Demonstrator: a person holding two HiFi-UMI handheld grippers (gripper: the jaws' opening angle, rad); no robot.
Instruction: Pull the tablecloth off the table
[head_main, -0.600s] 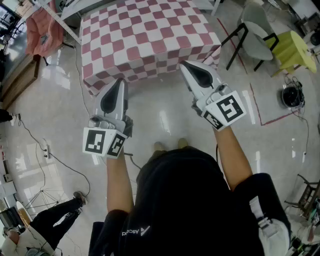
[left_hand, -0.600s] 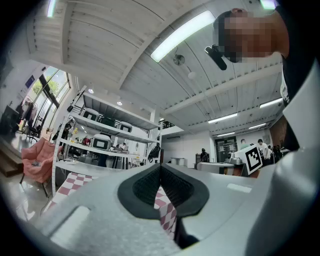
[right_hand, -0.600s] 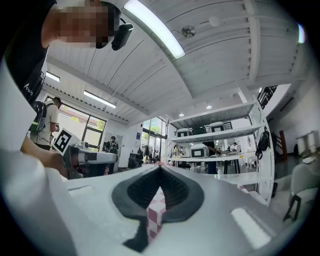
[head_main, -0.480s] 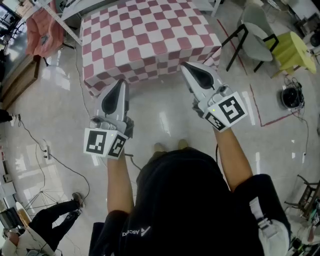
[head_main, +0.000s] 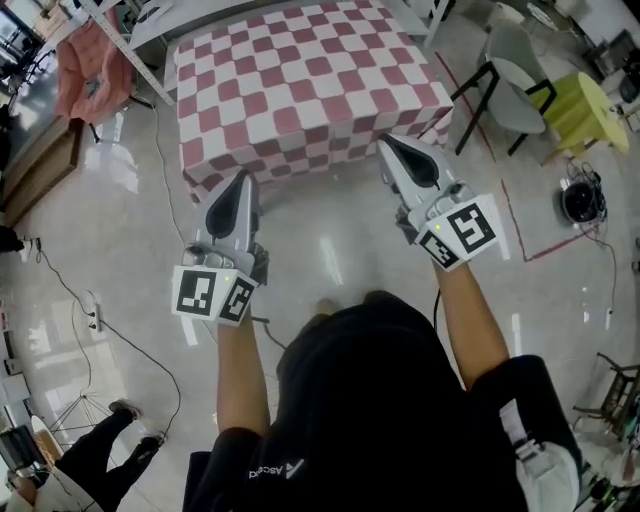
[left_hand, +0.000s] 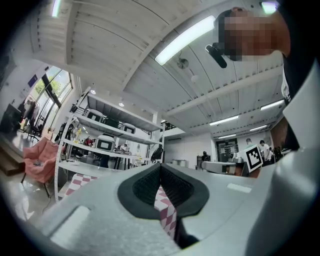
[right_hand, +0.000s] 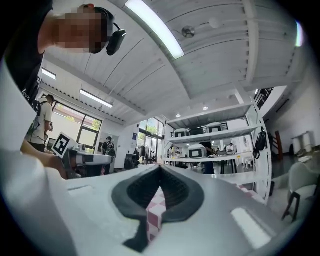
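One tablecloth (head_main: 300, 80) — pinched by two jaws pairs: left gripper (head_main: 240, 180), right gripper (head_main: 386, 143).

Pink-and-white checked tablecloth (head_main: 300, 90), spread flat ahead of both claws, with its sides hanging straight down. The near hanging edge is pinched between the closed jaws of the left gripper (head_main: 238, 180) and the right gripper (head_main: 386, 143), one toward each front corner.

place: lab-workshop | signs: steel shelving (left_hand: 107, 145) with machines (right_hand: 196, 150), ceiling strip lights (left_hand: 185, 40), floor power strip (head_main: 93, 299)
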